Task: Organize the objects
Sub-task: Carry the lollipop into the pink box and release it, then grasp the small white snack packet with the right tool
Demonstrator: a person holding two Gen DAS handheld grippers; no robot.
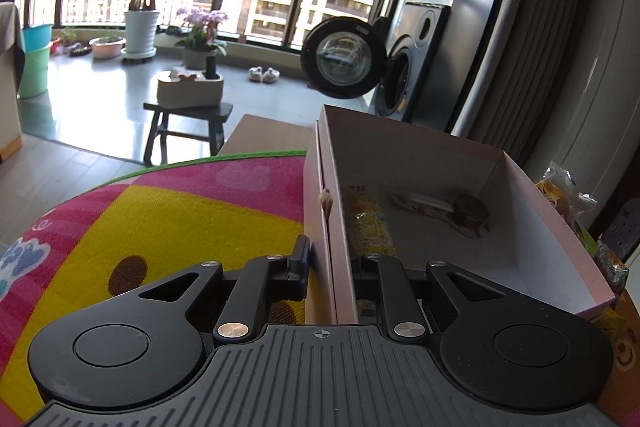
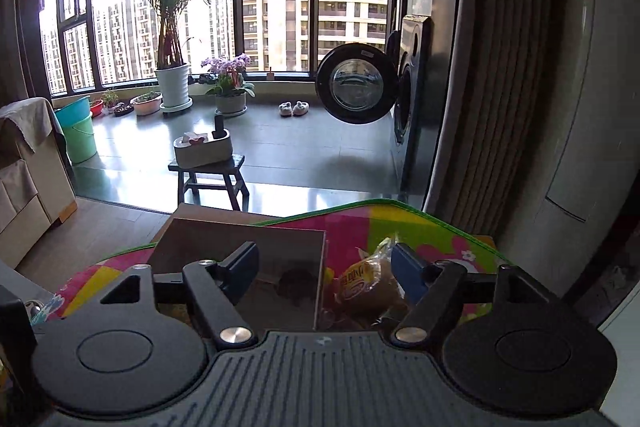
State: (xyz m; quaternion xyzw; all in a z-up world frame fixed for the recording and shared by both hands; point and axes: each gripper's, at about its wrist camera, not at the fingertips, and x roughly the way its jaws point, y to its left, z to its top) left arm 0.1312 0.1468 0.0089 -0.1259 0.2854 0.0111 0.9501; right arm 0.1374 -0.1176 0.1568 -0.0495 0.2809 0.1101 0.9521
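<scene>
— What do the two hand-held grippers do at this moment?

— The left hand-held gripper (image 1: 326, 267) is clamped on the near-left wall of the pink cardboard box (image 1: 560, 247). One finger stays outside the wall, the other one inside, so it grasps the box. The right hand-held gripper (image 2: 324, 267) is spread wide and holds nothing. A wrapped bun (image 2: 372, 287) in clear plastic lies between its fingers, close to the right finger; I cannot tell if it touches.

— Is something in the way there?

— Yes. In the right wrist view, the wall of the box (image 2: 240, 247) stands upright between the fingers, just left of the bun.

— And inside the box?

— A yellow snack packet (image 1: 368, 223) lies on the bottom, near the wall that is grasped. Farther in there is a white and red wrapper (image 1: 424, 203) with a dark round piece (image 1: 470, 213) on it. What it is exactly, I cannot tell. Outside the box, on its right, more wrapped snacks (image 1: 568, 203) are piled.

— On what does all this stand?

— On a table with a colourful mat (image 1: 168, 219), pink and yellow with a green edge. Behind it is a dark wooden stool (image 2: 210, 175) carrying a light tray, then a shiny tiled floor (image 2: 304, 147), potted plants (image 2: 172, 27) at big windows, and a washing machine (image 2: 408, 99) with its round door (image 2: 356, 87) swung open.
</scene>
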